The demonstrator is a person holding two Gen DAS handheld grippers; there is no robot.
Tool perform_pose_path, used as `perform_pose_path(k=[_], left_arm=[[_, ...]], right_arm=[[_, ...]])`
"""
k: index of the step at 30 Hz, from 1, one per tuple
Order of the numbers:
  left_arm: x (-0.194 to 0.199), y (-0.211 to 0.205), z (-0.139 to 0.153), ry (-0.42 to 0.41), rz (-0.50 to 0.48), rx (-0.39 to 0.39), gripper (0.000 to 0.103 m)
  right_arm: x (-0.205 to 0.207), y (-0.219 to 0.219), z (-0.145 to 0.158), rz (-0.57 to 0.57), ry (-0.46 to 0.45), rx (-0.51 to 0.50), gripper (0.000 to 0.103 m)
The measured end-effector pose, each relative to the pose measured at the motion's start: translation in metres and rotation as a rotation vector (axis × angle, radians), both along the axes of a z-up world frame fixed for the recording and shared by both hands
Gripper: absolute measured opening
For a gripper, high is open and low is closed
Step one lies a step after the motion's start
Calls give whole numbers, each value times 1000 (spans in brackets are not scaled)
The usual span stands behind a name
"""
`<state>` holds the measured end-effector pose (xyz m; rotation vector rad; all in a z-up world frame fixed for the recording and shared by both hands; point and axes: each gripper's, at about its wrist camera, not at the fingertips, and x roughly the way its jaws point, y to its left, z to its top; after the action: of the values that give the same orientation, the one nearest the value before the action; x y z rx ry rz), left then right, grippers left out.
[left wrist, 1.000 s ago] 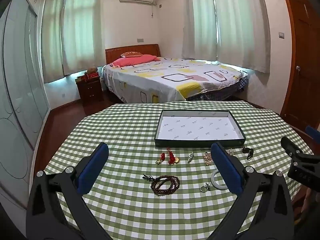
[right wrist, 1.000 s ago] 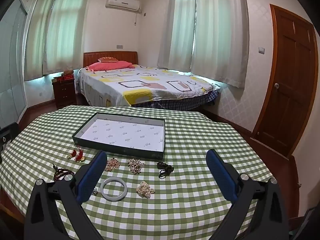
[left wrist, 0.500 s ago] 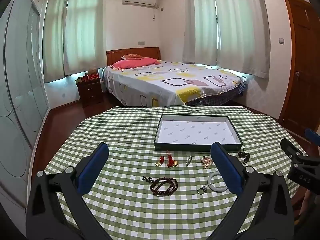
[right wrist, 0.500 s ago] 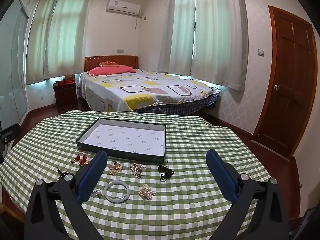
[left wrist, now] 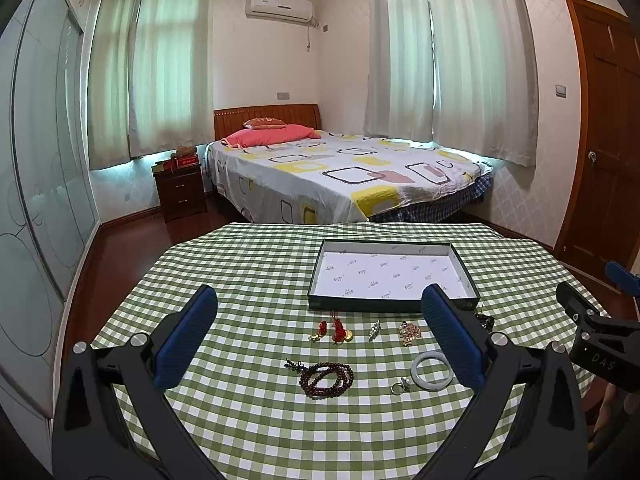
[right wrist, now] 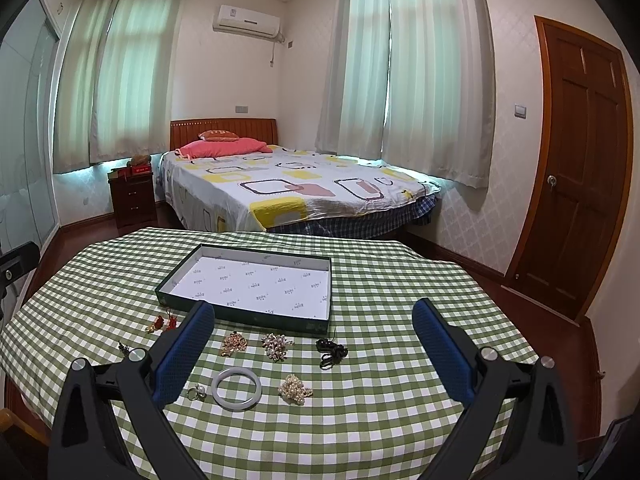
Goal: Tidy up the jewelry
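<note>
While both fingers gape empty | bangle (right wrist: 236,389) beside right gripper's (right wrist: 312,356) left finger

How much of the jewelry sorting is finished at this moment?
Nothing is done: the tray holds no jewelry. Both tongs, left and right, are open and hold nothing. The white bangle, bead bracelet and other pieces lie on the tablecloth.

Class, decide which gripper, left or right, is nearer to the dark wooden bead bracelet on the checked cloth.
Left. The left gripper hangs open just short of the bead bracelet; the right gripper sits off to its right, the bracelet mostly hidden behind its left finger.
</note>
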<state>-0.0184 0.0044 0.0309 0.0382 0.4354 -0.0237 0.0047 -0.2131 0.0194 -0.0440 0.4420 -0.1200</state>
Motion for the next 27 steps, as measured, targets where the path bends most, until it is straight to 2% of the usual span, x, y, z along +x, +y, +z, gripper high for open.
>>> perform_pose_path(k=[27], left_arm=[[-6,1,3,-15,-1,-16,100]], right_arm=[[-4,5,3,2,-25,-2,97]])
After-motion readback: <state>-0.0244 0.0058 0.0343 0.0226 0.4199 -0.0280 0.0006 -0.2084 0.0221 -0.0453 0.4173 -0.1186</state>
